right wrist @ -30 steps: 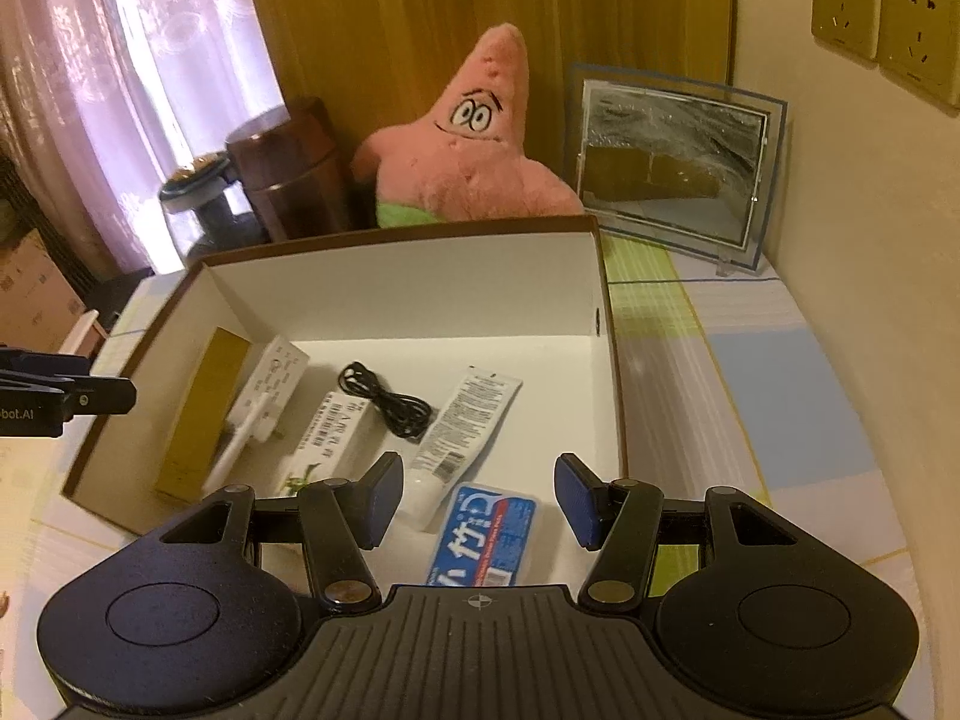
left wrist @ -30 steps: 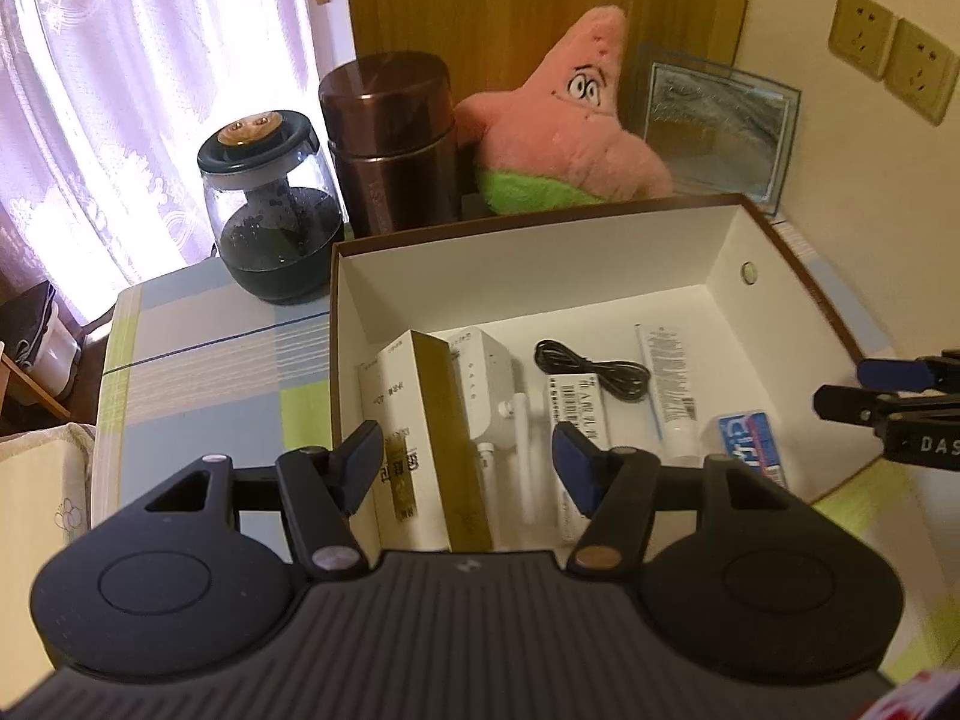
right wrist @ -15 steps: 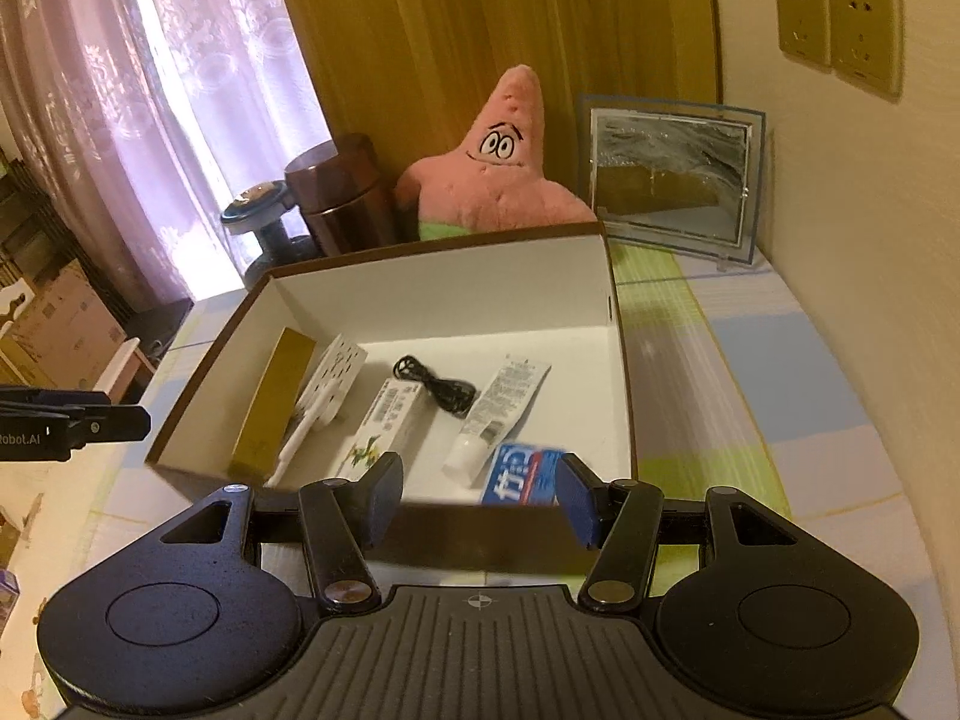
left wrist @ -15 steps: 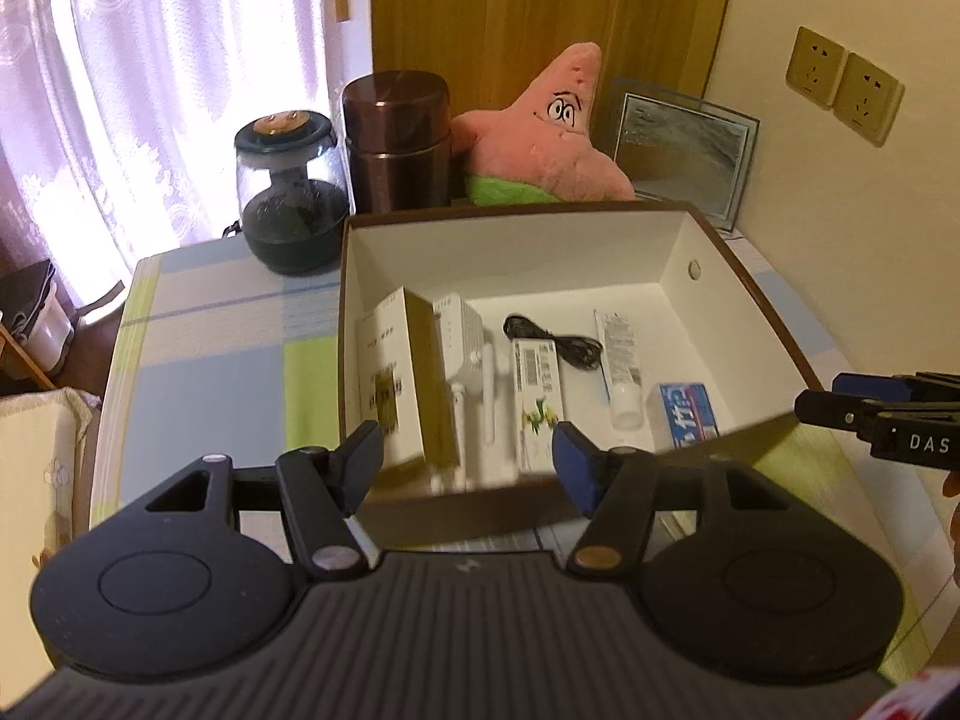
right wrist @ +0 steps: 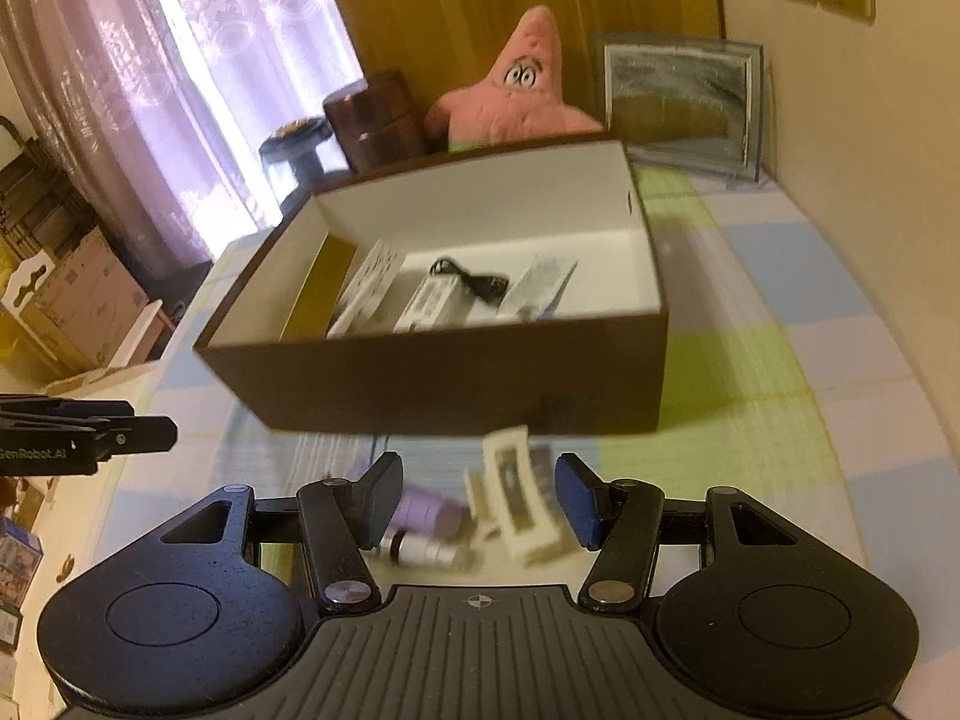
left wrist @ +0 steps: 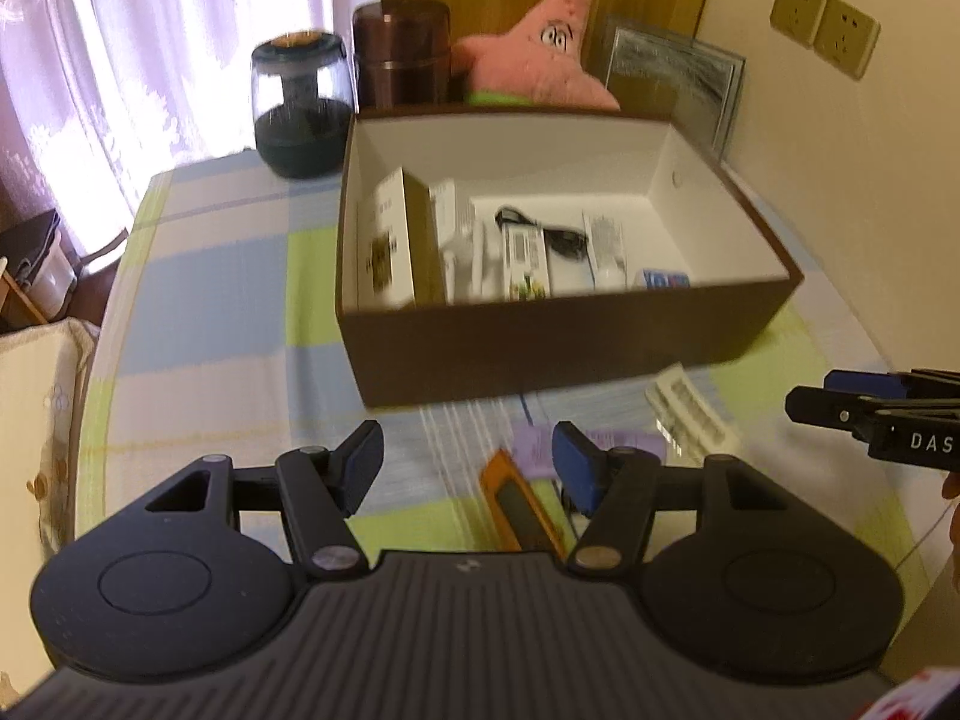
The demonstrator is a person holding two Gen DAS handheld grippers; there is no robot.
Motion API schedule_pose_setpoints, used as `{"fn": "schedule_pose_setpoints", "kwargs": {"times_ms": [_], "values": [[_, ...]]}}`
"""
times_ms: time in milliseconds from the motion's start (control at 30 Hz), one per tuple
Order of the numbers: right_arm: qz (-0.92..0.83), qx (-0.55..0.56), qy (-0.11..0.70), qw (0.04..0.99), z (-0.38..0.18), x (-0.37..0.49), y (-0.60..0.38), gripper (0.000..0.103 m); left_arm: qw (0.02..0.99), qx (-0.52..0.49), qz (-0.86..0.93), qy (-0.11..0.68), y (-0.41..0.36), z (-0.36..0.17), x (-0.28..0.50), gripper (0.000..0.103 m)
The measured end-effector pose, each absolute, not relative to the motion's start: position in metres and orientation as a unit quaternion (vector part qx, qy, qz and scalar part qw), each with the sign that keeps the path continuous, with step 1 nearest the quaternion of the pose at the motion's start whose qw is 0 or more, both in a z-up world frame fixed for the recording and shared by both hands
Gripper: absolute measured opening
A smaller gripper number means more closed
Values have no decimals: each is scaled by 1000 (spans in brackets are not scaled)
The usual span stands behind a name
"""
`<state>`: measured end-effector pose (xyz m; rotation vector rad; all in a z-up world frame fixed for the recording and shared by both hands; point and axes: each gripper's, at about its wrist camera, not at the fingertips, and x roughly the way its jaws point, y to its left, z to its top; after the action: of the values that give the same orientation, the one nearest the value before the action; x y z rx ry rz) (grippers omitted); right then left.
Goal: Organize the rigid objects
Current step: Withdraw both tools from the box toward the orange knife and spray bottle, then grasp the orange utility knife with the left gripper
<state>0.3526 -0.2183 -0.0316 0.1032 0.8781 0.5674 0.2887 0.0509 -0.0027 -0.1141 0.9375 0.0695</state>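
warm daylight glows through the curtain (left wrist: 120, 60) — both views motion-blurred, bowed at the fisheye edges.

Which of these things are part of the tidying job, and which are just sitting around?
Job:
brown box
orange item
cream tray
purple packet
small bottle

Lying about:
pink star plush
brown canister
glass jar
framed picture

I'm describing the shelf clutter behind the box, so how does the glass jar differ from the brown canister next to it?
The glass jar is squat, rounded and see-through, with dark contents in its lower part; the brown canister is taller, straight-sided and opaque. The jar's lid is dark; the canister's matches its brown body. Both stand upright behind the brown box.
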Motion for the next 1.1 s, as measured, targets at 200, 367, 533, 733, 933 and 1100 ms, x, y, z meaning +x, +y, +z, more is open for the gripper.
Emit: {"fn": "schedule_pose_setpoints", "kwargs": {"times_ms": [200,367,533,733,933,1100], "values": [[277,41,437,855,-49,332,-211,54,875,-60,32,480,43,-28,270,59],[281,33,453,845,-65,316,-202,54,865,-61,29,497,36,-44,259,59],[285,26,465,838,-78,305,-196,54,859,-62,24,507,30,-55,253,59],[288,17,473,832,-91,300,-189,54,855,-61,16,515,20,-67,254,59],[285,19,476,832,-100,301,-189,54,849,-60,9,525,13,-82,257,59],[282,26,480,830,-107,306,-194,54,846,-66,5,529,9,-95,264,59]]}}
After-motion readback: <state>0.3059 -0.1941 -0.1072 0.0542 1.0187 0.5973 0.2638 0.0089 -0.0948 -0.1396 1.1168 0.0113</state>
